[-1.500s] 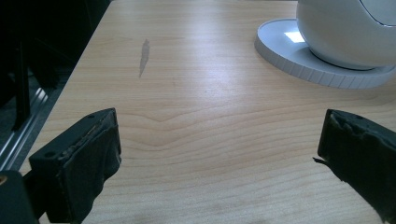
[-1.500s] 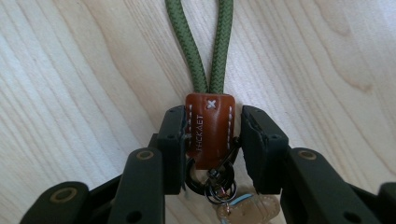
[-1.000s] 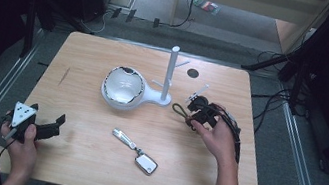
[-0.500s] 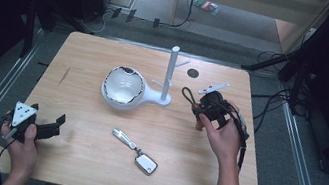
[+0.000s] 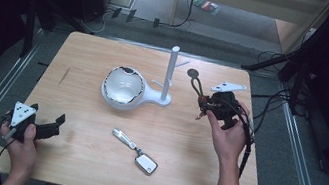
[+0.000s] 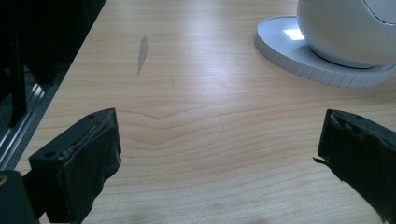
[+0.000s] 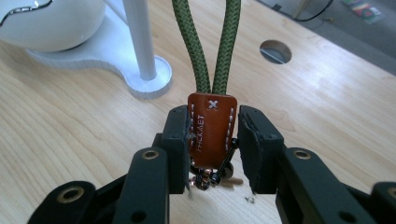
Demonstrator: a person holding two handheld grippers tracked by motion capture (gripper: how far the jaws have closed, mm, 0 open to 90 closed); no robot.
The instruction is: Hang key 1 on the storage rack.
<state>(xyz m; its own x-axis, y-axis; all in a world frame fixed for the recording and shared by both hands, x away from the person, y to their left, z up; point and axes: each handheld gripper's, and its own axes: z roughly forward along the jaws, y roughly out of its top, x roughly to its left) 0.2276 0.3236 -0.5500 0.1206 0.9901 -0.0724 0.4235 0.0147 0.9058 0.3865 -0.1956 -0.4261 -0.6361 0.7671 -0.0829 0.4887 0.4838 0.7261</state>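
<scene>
Right gripper (image 7: 214, 135) clamps the keychain's brown leather tab (image 7: 212, 133); left gripper (image 6: 219, 154) rests wide apart, holding nothing.

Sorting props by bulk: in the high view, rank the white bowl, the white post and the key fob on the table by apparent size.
1. White bowl
2. White post
3. Key fob

Bare wooden table (image 5: 78, 83) lies open ahead of the left gripper (image 5: 42, 128), while the white stand (image 5: 170, 76) rises just beside the right gripper (image 5: 203, 104).
</scene>
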